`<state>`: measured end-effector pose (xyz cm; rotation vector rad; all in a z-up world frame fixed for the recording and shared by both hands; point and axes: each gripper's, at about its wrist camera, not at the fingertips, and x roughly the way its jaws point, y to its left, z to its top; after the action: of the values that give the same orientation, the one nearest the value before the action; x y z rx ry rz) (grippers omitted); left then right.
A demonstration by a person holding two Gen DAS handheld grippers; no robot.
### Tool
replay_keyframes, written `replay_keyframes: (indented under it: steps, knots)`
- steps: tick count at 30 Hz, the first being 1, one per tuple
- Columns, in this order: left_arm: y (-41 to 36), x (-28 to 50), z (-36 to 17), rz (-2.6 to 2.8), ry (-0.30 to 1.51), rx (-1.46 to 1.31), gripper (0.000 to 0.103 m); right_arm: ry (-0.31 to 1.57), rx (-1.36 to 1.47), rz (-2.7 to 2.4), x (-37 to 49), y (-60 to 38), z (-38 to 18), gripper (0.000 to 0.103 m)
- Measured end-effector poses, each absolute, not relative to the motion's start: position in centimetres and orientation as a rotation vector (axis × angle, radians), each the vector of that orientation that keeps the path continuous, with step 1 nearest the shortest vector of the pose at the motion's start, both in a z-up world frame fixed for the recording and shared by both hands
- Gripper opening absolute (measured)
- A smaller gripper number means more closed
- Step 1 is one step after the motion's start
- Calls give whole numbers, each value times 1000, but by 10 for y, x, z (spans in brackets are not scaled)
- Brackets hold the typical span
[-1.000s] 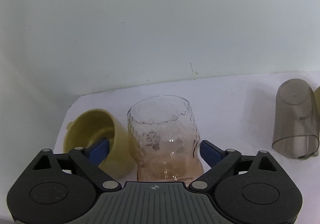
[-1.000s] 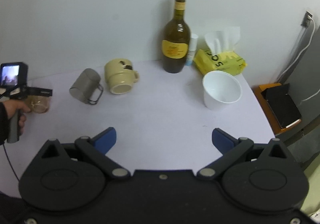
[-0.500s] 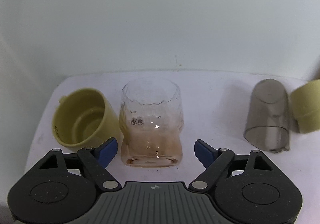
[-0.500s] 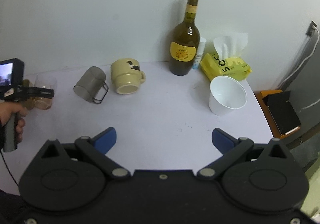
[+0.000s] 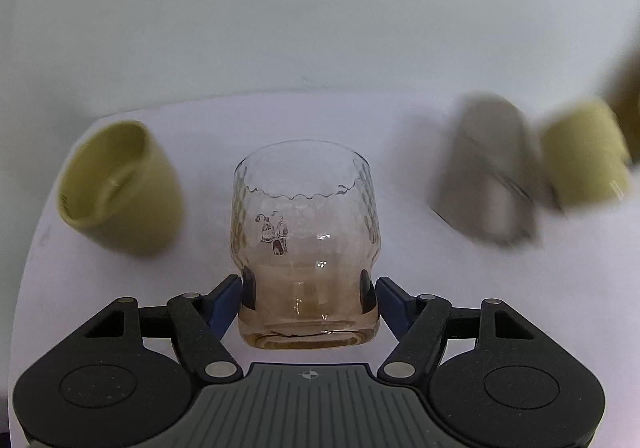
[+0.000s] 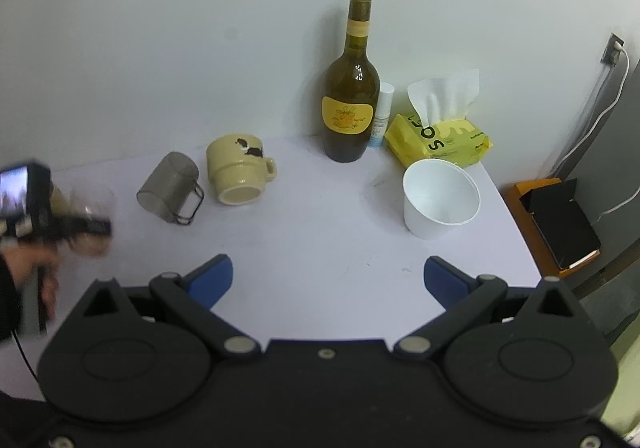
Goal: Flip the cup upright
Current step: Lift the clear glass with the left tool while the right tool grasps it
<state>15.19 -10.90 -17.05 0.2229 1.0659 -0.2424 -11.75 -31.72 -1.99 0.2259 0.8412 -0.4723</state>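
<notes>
Two grippers: only the left gripper (image 5: 308, 298) has anything between its fingers; the right gripper (image 6: 328, 274) hangs spread wide over bare table with nothing between its blue pads.
Left grasp: the blue fingertips (image 5: 226, 302) press both sides of the glass cup (image 5: 306, 244) low on its amber base, clamped on it.
Cup position: near the table's (image 6: 320, 224) left edge, mouth up and roughly upright in the left wrist view, its thick bottom close to the gripper body; whether it rests on the table or is held just above it I cannot tell.
Step in hand: judging by the upright pose, the flip looks nearly done; what is left is setting it down and letting go.
Doing it well: keep the base level, lower until the whole bottom sits flat, then open the fingers evenly so neither side drags the glass over.
Grip risk: smooth glass held low can pivot, so a slow, straight descent seems wise.
Left neighbour: a yellow cup (image 5: 120, 188) lies tilted just beside, near the left edge.
Right neighbours: a grey mug (image 6: 170, 188) on its side and a cream mug (image 6: 238, 172) with its mouth down, beside each other, farther along.
Far edge: a wine bottle (image 6: 352, 100), tissue pack (image 6: 438, 138) and white paper cup (image 6: 440, 200) toward the far right corner.
</notes>
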Motion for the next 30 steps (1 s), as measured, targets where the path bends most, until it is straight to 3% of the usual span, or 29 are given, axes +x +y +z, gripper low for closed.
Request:
replay_keyframes:
  steps: [8,15,22,30]
  knots:
    - [-119,122,-165,-291,1187,86,66,842,185,-407,-108,-309,-18,103]
    - [-104,86,-112,-360,1129,27,77,866,185,-314,-90,-295,-32,103]
    - [-22,50,-48,-217,996,14,94,893,122,-164,-54,-252,-73,103]
    - [80,28,-27,-42,978,-95,97,986,97,-59,11,-196,-135,103]
